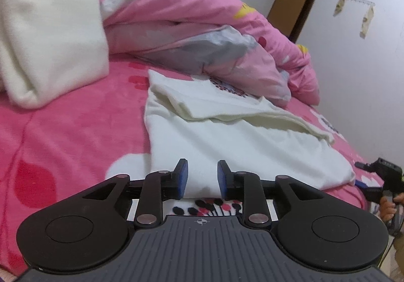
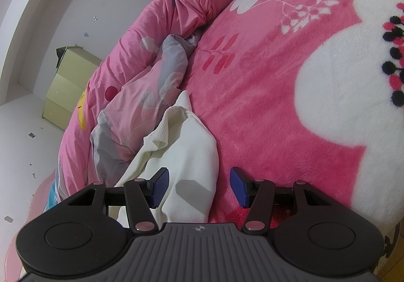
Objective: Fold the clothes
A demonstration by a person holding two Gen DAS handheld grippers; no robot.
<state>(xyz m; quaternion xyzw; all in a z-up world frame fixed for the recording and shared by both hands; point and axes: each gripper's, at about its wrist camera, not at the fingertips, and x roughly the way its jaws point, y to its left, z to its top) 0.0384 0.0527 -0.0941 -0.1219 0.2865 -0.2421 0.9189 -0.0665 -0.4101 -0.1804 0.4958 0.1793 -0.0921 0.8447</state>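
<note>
A white knit top (image 1: pixel 227 135) lies partly folded on a fluffy pink fleece blanket (image 1: pixel 75 130) printed with big white flowers and red and black dots. In the left wrist view the top's far part is doubled over into a flat rectangular panel, and a ribbed cream edge (image 1: pixel 265 117) curls along the fold; its near hem sits smooth and flat just in front of the left gripper (image 1: pixel 202 178). That claw is released: its blue pads (image 1: pixel 184 175) stand a little apart over the hem with cloth showing in the gap but not pinched. Far behind the top a puffy pink quilt (image 1: pixel 202 24) with grey and yellow patches is bunched in soft rolls, and a thick cream folded blanket (image 1: pixel 50 29) sits to the far left. In the right wrist view the right gripper (image 2: pixel 199 186) is also released, its pads wide apart; the top's right corner (image 2: pixel 192 175) rises between them in loose, wrinkled folds, closer to the left pad, gripped by neither. A pale wooden cabinet (image 2: pixel 68 85) stands on the floor at the far left, beyond the quilt
</note>
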